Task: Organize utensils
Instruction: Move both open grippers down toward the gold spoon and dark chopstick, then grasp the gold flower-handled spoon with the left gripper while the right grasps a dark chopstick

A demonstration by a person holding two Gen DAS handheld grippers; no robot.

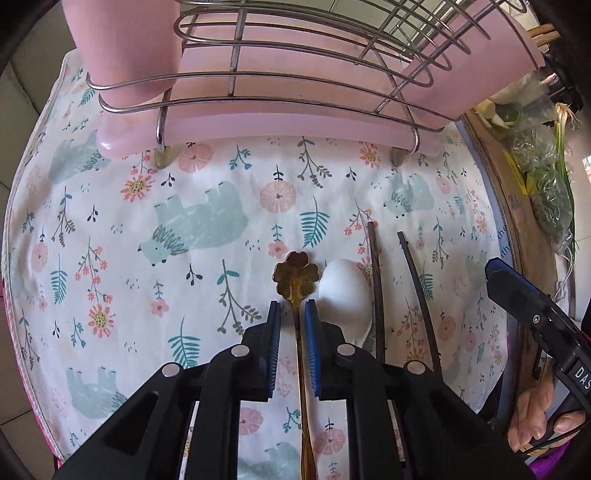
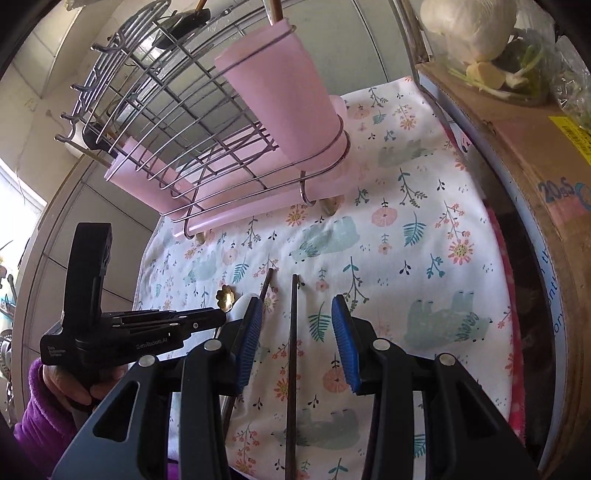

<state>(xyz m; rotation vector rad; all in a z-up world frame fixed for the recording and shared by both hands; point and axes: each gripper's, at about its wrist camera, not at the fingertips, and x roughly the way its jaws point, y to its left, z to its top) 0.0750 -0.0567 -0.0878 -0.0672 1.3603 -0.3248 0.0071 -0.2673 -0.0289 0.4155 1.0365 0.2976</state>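
Two chopsticks (image 1: 377, 288), floral cloth (image 1: 184, 229), wire rack (image 1: 295, 85), tiled wall (image 2: 343, 48)

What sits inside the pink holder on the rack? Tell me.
Two brown stick ends poke from the pink holder on the wire rack, likely chopsticks. Its opaque walls hide everything lower down.

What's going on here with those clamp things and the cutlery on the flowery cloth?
A person is sorting utensils with a hand-held gripper in each hand. The left gripper has its jaws narrowed around the handle of a gold flower-shaped spoon, beside a white spoon. The right gripper sits open over one dark chopstick. Everything lies on the cloth; the pink rack waits behind.
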